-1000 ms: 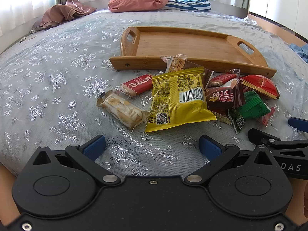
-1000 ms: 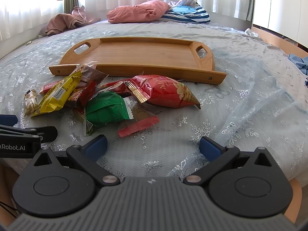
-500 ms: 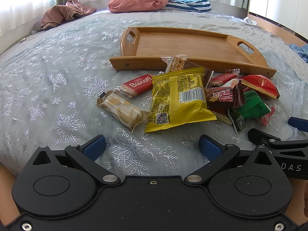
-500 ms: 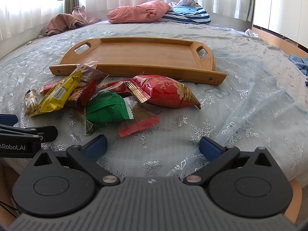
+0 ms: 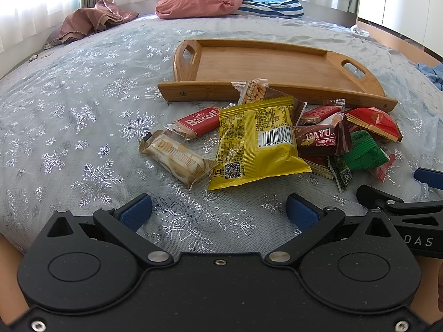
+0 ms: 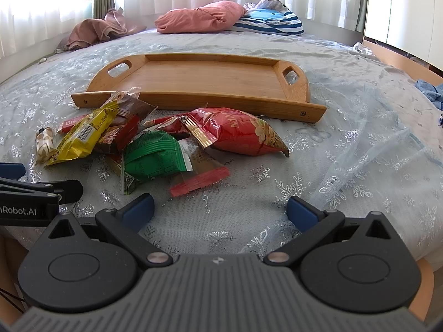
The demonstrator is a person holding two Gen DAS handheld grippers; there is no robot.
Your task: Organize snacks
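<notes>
A heap of snack packets lies on the bed in front of an empty bamboo tray (image 5: 265,63) (image 6: 199,74). In the left wrist view I see a yellow bag (image 5: 254,144), a red Biscoff bar (image 5: 198,120), a clear cracker pack (image 5: 177,159), a brown packet (image 5: 322,139), a green packet (image 5: 362,153) and a red bag (image 5: 373,123). In the right wrist view the red bag (image 6: 238,131) and the green packet (image 6: 155,155) are nearest. My left gripper (image 5: 218,211) is open, just short of the yellow bag. My right gripper (image 6: 218,207) is open, short of a small red wrapper (image 6: 199,181).
The bed cover (image 5: 83,105) is pale blue with silver snowflakes and wrinkles up at the right (image 6: 373,149). Pink and striped pillows (image 5: 229,0) and a brown cloth (image 5: 91,20) lie at the far end. The bed's front edge is just below both grippers.
</notes>
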